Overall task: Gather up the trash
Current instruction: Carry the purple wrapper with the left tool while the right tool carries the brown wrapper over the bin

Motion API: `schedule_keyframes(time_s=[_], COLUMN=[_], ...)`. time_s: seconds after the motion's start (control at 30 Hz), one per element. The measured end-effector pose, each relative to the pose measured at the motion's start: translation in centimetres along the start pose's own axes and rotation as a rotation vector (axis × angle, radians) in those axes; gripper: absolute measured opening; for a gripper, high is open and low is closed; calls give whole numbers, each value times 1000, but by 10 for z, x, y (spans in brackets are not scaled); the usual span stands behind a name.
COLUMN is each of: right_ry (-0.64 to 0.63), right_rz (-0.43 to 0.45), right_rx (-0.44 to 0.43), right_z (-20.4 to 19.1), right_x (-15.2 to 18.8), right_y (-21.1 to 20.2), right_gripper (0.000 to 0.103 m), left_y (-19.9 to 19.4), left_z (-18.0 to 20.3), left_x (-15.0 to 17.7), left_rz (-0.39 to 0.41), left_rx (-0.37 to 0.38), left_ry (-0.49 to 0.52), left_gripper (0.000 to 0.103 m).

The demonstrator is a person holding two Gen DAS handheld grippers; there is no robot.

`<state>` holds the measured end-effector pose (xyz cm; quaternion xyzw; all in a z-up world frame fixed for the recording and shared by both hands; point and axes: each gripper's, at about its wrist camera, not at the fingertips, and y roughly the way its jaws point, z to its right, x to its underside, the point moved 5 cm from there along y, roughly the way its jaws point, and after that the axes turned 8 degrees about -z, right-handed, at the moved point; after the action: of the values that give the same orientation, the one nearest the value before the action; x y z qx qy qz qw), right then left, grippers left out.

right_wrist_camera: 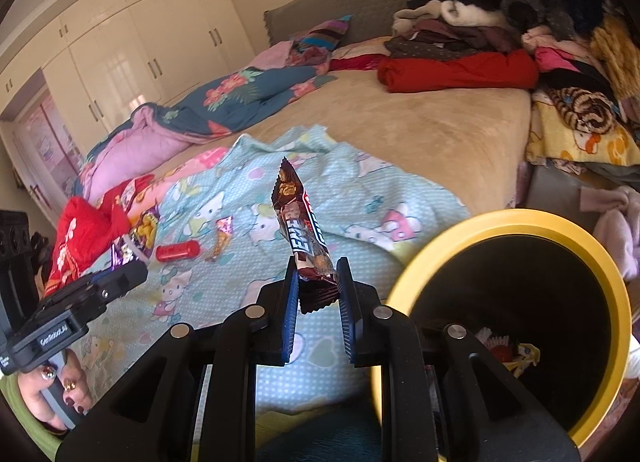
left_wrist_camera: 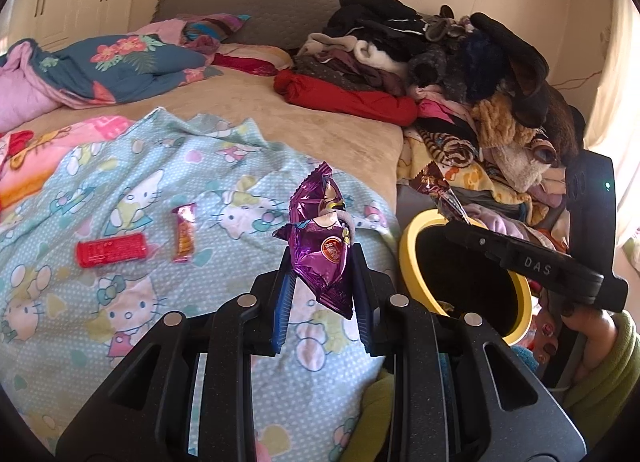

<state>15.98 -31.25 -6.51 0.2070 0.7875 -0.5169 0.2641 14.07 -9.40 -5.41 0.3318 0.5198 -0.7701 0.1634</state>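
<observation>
My left gripper [left_wrist_camera: 322, 262] is shut on a crumpled purple snack wrapper [left_wrist_camera: 320, 246] and holds it above the Hello Kitty sheet [left_wrist_camera: 132, 322]. My right gripper [right_wrist_camera: 318, 266] is shut on a brown chocolate-bar wrapper [right_wrist_camera: 304, 234], just left of the yellow-rimmed bin [right_wrist_camera: 440, 238], which has several bits of trash [right_wrist_camera: 508, 346] at its bottom. In the left wrist view the right gripper [left_wrist_camera: 456, 223] reaches over the bin's rim [left_wrist_camera: 408, 254] with the brown wrapper [left_wrist_camera: 434, 183]. A red wrapper [left_wrist_camera: 111, 249] and a small pink-orange wrapper [left_wrist_camera: 184, 234] lie on the sheet.
A tall pile of clothes [left_wrist_camera: 460, 73] covers the bed's right side, with a red garment [left_wrist_camera: 348, 95] at its foot. Floral and pink blankets [left_wrist_camera: 100, 65] lie at the far left. White wardrobes [right_wrist_camera: 132, 53] stand beyond. A person's hand [left_wrist_camera: 588, 326] grips each handle.
</observation>
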Motion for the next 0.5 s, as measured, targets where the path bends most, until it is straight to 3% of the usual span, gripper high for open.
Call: schedule_keyframes(time_s=[0.5], right_ry=[120], right_rz=[49], right_rx=[60], right_z=[61], right_x=[0], right_y=[-24], right_gripper=[18], left_y=[13], left_z=[46], left_x=[2], left_rz=[-23], left_rx=[47], left_ry=[81], left_gripper=[20])
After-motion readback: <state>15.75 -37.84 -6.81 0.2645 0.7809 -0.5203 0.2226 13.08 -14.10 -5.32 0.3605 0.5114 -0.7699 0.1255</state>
